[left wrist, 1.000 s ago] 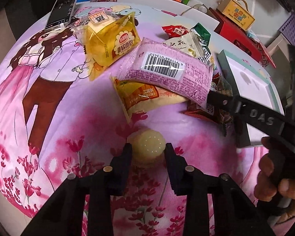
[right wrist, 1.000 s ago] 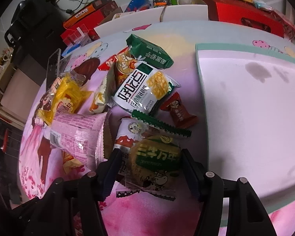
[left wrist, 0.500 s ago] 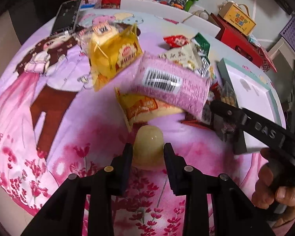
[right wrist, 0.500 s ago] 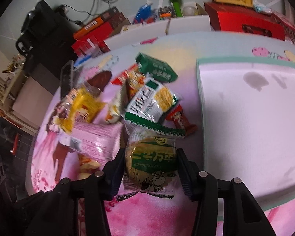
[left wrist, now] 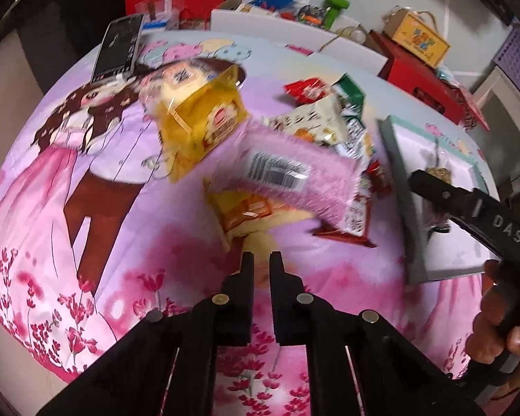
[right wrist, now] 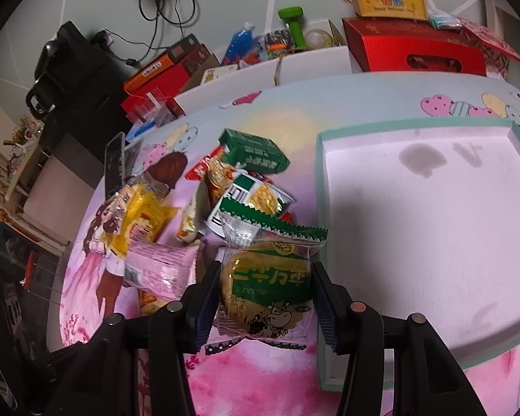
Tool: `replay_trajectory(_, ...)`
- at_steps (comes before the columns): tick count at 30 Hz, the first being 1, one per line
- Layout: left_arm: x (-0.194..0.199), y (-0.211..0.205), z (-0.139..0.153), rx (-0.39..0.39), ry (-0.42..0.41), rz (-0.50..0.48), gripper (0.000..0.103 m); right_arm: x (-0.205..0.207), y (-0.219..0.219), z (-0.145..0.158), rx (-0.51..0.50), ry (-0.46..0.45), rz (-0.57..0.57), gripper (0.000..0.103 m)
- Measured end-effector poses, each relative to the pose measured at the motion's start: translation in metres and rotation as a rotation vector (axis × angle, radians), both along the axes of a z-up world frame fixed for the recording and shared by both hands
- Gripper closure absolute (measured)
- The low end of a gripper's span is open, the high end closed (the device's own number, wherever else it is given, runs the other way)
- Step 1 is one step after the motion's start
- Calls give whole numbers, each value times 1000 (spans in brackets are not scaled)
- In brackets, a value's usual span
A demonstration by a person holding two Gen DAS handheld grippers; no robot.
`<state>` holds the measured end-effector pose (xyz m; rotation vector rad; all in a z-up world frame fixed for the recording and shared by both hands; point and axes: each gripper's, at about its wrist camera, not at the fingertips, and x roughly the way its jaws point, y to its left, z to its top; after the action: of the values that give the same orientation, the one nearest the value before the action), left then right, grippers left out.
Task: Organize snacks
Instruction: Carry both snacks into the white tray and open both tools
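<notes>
- The big pink cloth with a cartoon girl (left wrist: 86, 159) is covering the table, and the snacks are lying in a pile in the middle of it.
- The wide white tray with a mint-green rim (right wrist: 412, 128) is sitting just beside the pile. It is looking bare inside, so I think the snacks should be going in there.
- The pink plastic packet with a barcode (left wrist: 294, 176) is lying on top of other packets, so it is good to be lifting slowly past it.
- The right gripper (right wrist: 265, 294) is holding the round cookie in a clear and green wrapper (right wrist: 270, 291) up next to the tray's near rim. It should be squeezing softly, because a cookie cracks.
- The left gripper (left wrist: 261, 263) is almost closed, pinching something small and pale yellow (left wrist: 260, 242). It is too blurry to name.
</notes>
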<state>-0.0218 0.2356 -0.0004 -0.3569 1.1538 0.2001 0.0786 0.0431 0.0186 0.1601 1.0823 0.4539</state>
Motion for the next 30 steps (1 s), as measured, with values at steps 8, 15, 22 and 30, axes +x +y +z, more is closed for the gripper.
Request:
replay_trajectory(8, 7, -6, -16, -23, 25, -21, 54, 0, 5, -9, -27, 25, 14, 50)
replay_trajectory(15, 19, -19, -30, 3, 42, -53, 48, -2, 7, -10, -35, 30, 19, 50)
replay_trajectory(22, 16, -21, -38, 19, 43, -54, 57, 0, 7, -12, -42, 37, 18, 50)
replay_trajectory(30, -1, -29, -14, 58, 18, -78, 57, -4, 0, 6, -21, -9, 12, 50)
